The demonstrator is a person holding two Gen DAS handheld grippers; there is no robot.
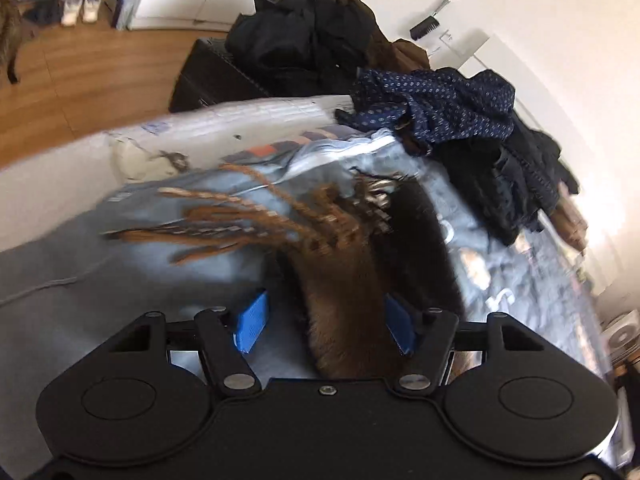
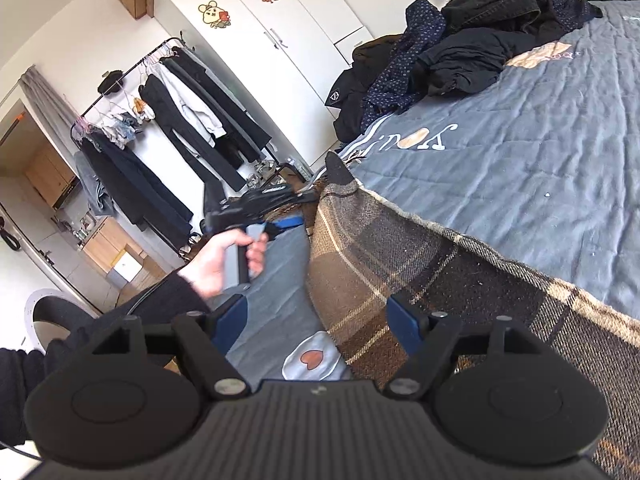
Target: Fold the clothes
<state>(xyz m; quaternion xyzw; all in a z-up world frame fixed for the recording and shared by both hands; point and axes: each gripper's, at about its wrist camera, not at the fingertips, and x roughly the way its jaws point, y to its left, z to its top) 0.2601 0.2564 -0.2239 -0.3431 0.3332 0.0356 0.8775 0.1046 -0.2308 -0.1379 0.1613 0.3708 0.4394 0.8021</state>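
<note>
A brown plaid scarf (image 2: 420, 264) with a tasselled fringe (image 1: 256, 220) lies across the grey-blue bedspread (image 2: 520, 152). My left gripper (image 1: 326, 322) has its blue fingers wide apart, and a fold of the scarf (image 1: 344, 312) hangs between them, blurred by motion. It also shows in the right wrist view (image 2: 286, 224), held in a hand beside the scarf's far edge. My right gripper (image 2: 316, 324) is open, with the scarf's near end lying between its blue fingers.
A heap of dark clothes (image 2: 472, 48), with a navy dotted shirt (image 1: 436, 108), sits at the bed's far side. A dark cabinet (image 1: 208, 76) carries black jackets. A clothes rack (image 2: 168, 120) and white wardrobes (image 2: 280, 28) stand beyond the bed edge. A cat (image 1: 12, 36) stands on the wooden floor.
</note>
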